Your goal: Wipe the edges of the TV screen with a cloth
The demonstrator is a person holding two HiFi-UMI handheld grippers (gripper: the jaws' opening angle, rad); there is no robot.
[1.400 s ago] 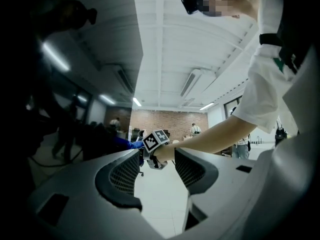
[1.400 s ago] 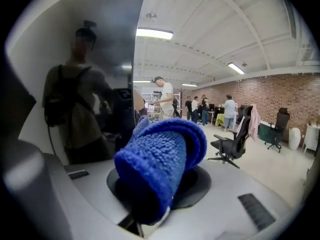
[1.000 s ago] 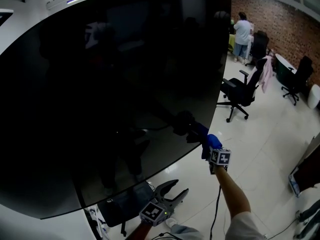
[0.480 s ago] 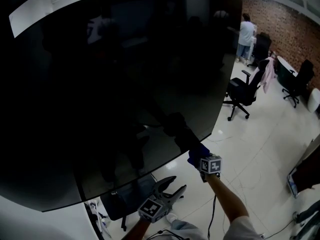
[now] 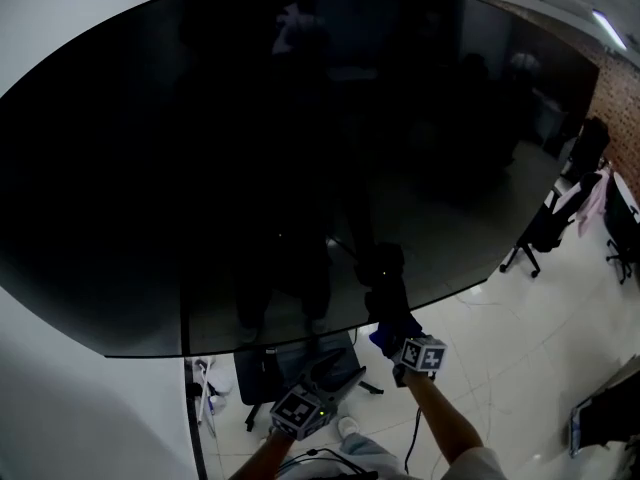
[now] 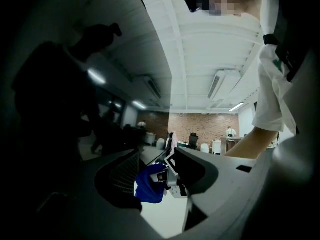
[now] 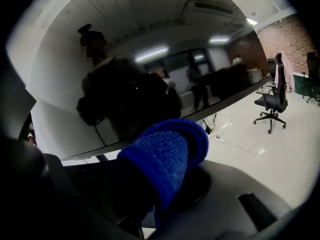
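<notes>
Since one second earlier, the right gripper (image 5: 402,344) has travelled leftward along the lower edge (image 5: 300,334) of the TV screen (image 5: 300,118), from near the bottom right corner to a position closer to the middle. The left gripper (image 5: 332,376) has kept its place below and to the left of it.

Right gripper: jaws clamped on a folded blue cloth (image 7: 165,159), which bulges out past the jaw tips. In the head view the cloth sits directly at the lower edge of the screen. Whether it actually presses on the bezel cannot be told. In the right gripper view the edge runs as a dark diagonal line just behind the cloth, with reflections of the room in the glass above it.

Left gripper: jaws spread apart, with nothing held between them. It hangs below the screen, clear of the glass. Through the gap its own view shows the blue cloth and the marker cube (image 6: 171,160) of the right gripper a little way ahead.

Surroundings: the person's right forearm (image 5: 440,423) reaches up from the bottom of the head view. A black office chair (image 5: 545,230) stands on the pale floor (image 5: 500,348) to the right of the screen, and a brick wall (image 5: 620,98) closes the room beyond it.
</notes>
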